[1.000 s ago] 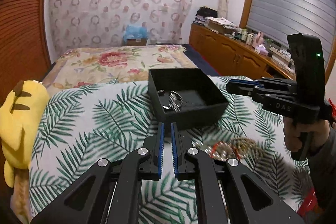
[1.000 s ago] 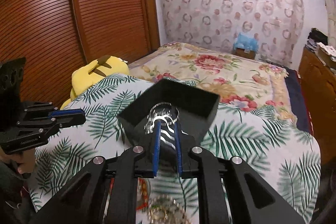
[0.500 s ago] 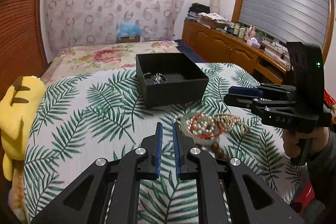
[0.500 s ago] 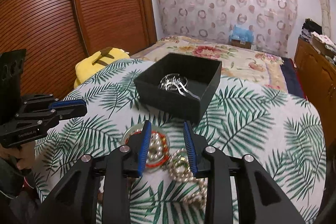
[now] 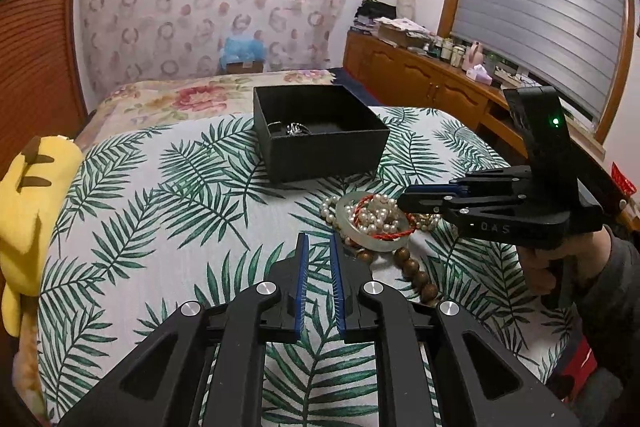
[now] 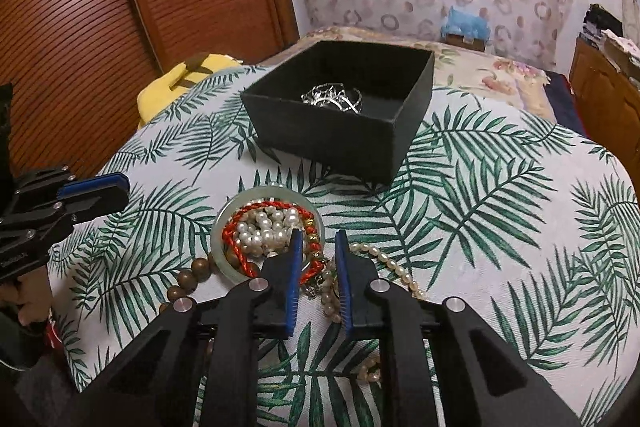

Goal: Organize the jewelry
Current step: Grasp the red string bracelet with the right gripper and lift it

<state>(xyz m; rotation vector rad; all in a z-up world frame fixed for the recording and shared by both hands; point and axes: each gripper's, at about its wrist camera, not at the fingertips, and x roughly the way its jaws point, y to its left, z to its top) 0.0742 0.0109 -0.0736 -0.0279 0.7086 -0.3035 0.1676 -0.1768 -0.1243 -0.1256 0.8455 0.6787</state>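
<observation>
Your right gripper (image 6: 317,239) hangs low over the jewelry heap with its blue-lined fingers (image 6: 295,267) parted by a narrow gap and nothing between them. Directly under its tips lie a red braided cord (image 6: 236,247) and a tangle of white pearls (image 6: 264,231), both piled inside a pale green bangle (image 6: 218,227) that sits just ahead and to the left of the tips. A strand of brown wooden beads (image 6: 192,275) trails off to the left of that gripper, and a cream pearl strand (image 6: 384,259) runs past its right finger. All of it rests on the palm-leaf cloth (image 6: 480,211) covering the worktop.

Your left gripper (image 5: 318,243) is likewise slightly apart and empty, held above the cloth with the bangle (image 5: 352,223) just ahead and to its right. From the right wrist view it shows at the far left (image 6: 94,193), well apart from the heap.

Farther ahead of both grippers stands the black box (image 6: 332,135), open-topped, with silver jewelry (image 6: 332,97) lying on its floor. It sits beyond the heap, near it but not touching.

Left of the box, at the cloth's edge, a yellow plush toy (image 5: 28,211) lies. Beyond everything is a bed with a floral cover (image 5: 188,95).
</observation>
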